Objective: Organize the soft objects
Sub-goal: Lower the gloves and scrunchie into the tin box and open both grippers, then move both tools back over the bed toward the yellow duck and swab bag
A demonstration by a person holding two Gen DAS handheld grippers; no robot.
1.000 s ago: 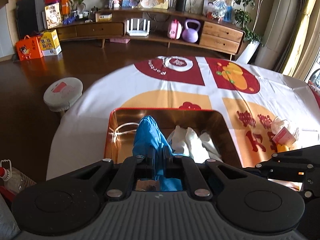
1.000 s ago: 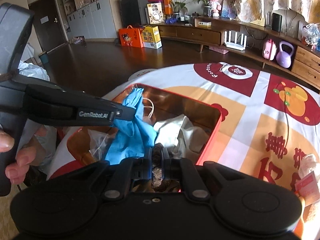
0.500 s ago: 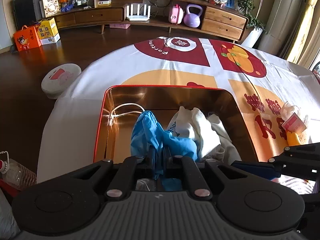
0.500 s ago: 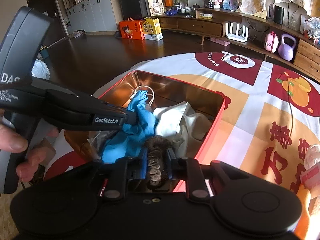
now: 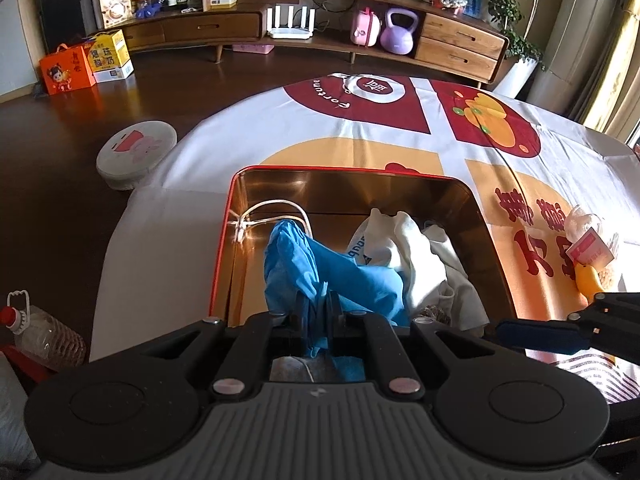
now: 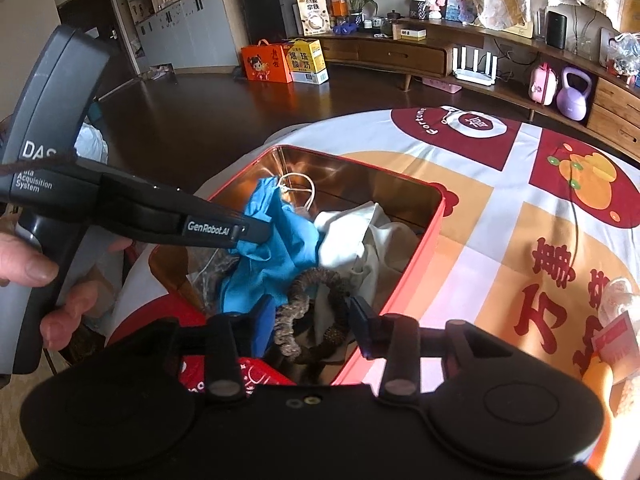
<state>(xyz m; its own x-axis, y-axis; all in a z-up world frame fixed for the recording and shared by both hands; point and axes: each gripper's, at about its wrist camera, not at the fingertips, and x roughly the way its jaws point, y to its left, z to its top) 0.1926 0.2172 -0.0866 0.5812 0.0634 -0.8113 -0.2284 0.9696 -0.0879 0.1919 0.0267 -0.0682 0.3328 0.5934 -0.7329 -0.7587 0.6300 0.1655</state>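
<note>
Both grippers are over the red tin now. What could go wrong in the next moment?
1. The right gripper has just been opening its jaws; the brown scrunchie hangs between them and might snag on a pad instead of dropping into the red tin.
2. The left gripper is shut on the blue cloth; lifting could drag the white cloth out.
</note>
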